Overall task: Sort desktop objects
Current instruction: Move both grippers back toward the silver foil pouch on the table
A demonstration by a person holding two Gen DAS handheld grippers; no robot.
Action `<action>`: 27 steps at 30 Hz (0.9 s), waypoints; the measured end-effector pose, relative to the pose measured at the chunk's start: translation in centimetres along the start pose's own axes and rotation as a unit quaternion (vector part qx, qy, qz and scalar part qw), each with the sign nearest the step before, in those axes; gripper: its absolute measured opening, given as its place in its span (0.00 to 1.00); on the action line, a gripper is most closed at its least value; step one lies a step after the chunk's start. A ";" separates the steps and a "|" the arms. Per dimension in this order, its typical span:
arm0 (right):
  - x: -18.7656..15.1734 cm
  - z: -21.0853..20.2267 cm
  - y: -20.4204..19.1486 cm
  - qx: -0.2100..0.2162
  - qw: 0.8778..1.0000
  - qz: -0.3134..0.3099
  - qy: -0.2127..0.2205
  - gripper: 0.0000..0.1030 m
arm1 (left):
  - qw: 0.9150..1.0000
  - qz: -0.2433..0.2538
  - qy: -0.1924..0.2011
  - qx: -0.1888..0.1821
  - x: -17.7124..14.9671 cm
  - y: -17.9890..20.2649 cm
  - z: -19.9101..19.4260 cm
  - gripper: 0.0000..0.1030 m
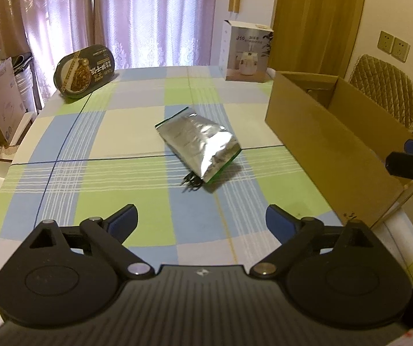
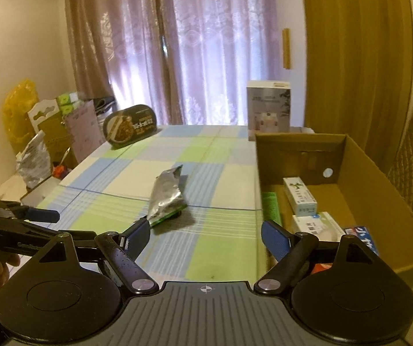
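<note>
I hold my left gripper [image 1: 200, 222] low over the table [image 1: 137, 132], and its two blue fingers stand wide apart with nothing between them. My right gripper [image 2: 206, 238] is spread wide too, and it holds nothing. The silver pouch [image 1: 197, 144] lies flat on the checked cloth in the middle of the table, right in front of both grippers, so I think it is the next thing to pick up. A small dark thing [image 1: 190, 183] peeks out from under its near end; I cannot tell what it is. The cardboard box [image 2: 379, 190] sits on my right side with its top open, so things can drop in from above. Small packs [image 2: 300, 194] already lie on its floor, so I think part of the sorting is done. A dark food tray [image 1: 84, 72] leans up at the far left of the table, and a white carton [image 1: 245, 50] stands at the far end. I keep both grippers wide because the pouch is puffy and needs room. It looks soft and shiny, so it may slip or crumple when squeezed.
</note>
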State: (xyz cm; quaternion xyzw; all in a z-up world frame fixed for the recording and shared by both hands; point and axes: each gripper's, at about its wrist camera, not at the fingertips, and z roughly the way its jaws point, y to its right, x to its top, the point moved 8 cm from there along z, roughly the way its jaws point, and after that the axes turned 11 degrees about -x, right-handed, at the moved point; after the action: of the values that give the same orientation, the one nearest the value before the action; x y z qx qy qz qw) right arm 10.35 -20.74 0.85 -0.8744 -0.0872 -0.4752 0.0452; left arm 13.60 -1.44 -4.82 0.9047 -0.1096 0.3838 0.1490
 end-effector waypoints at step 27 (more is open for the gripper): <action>0.1 7.8 -7.6 0.039 0.996 -0.077 -0.031 0.82 | 0.999 0.007 -0.031 0.009 -0.2 -6.4 3.5 0.91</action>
State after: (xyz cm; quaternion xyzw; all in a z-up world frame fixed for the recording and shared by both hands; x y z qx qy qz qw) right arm 15.30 -12.06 -3.34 -0.8770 -0.1742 -0.4459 0.0402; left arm 17.82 3.25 -8.48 0.9165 -0.1175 0.3577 0.1351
